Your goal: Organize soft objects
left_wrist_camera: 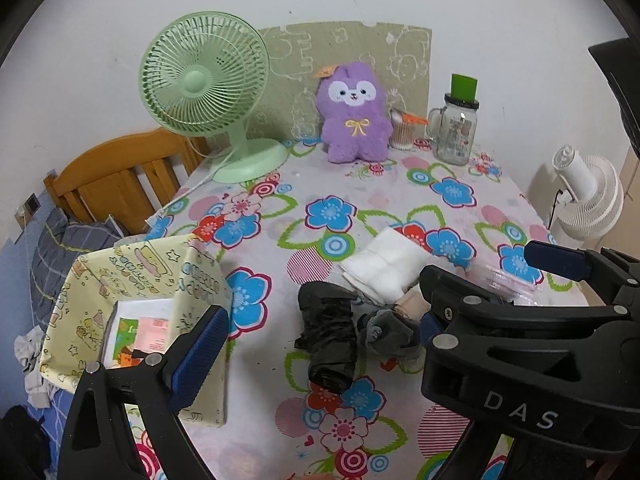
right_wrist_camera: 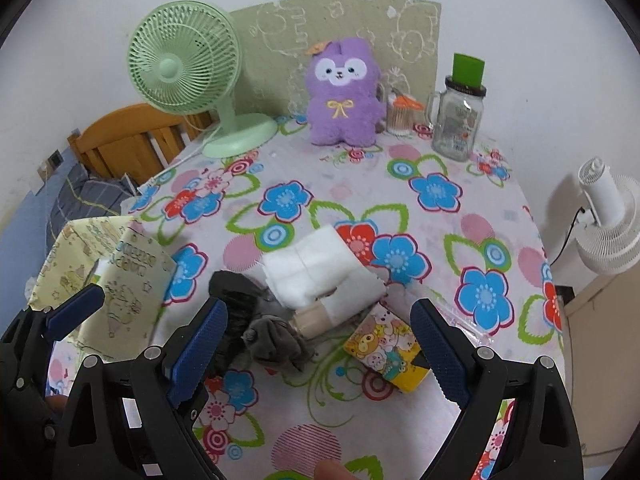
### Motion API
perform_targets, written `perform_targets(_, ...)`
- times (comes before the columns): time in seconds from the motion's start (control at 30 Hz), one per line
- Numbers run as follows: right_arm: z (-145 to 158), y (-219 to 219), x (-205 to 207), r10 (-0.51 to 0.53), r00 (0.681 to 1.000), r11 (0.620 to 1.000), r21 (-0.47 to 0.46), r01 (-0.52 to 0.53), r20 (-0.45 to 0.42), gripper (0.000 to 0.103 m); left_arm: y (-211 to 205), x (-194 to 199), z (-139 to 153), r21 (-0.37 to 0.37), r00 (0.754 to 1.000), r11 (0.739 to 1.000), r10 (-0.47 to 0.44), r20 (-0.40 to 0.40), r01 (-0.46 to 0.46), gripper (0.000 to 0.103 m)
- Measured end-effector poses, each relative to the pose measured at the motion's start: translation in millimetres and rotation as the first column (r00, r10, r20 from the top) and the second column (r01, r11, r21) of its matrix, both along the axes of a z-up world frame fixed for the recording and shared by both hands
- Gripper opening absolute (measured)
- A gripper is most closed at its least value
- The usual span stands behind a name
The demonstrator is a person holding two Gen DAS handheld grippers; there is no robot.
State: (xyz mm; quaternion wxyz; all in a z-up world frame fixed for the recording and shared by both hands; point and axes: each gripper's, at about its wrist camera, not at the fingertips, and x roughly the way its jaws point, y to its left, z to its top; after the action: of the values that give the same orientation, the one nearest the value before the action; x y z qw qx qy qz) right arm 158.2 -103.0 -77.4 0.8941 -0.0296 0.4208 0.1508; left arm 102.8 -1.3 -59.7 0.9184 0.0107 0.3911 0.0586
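Observation:
A pile of soft things lies on the flowered tablecloth: a folded white cloth (right_wrist_camera: 320, 272), a grey sock (right_wrist_camera: 276, 340), a black rolled cloth (left_wrist_camera: 328, 340) and a beige roll (right_wrist_camera: 312, 318). A cartoon-print tissue pack (right_wrist_camera: 388, 348) lies to their right. My right gripper (right_wrist_camera: 318, 352) is open above the sock and the pack and touches neither. My left gripper (left_wrist_camera: 316, 344) hangs open over the black cloth, its right finger mostly hidden behind the right gripper's body. A yellow fabric box (left_wrist_camera: 132, 300) with papers inside stands at the left. A purple plush (left_wrist_camera: 354, 114) sits upright at the back.
At the back stand a green fan (left_wrist_camera: 204, 76), a glass mug-jar with a green lid (left_wrist_camera: 456, 128) and a cotton-swab cup (left_wrist_camera: 402, 132). A white fan (left_wrist_camera: 592, 200) stands off the table's right edge. A wooden headboard (left_wrist_camera: 116, 172) and bedding lie left.

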Motion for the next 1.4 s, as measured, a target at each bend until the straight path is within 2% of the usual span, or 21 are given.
perform_targets(0.6,-38,-10,14,-0.021,0.997,1.0,-0.01,0.02,-0.068,0.095,-9,14,-31,-0.005,0.997,1.0,-0.028,-0.071,0.028,0.098)
perform_targets(0.97,-68,-6,25,-0.022,0.994,1.0,-0.021,0.02,-0.111,0.095,-7,26,-59,-0.018,0.991,0.999,-0.034,-0.133,0.032,0.098)
perform_targets(1.13,-70,-7,25,-0.034,0.993,0.999,-0.024,0.032,-0.109,0.095,-4,29,-66,-0.062,0.988,0.997,-0.051,-0.143,0.043,0.099)
perform_targets(1.4,-68,1,18,-0.015,0.995,0.999,-0.053,0.01,-0.095,0.096,-3,24,-68,-0.061,0.988,0.996,-0.076,-0.131,0.069,0.099)
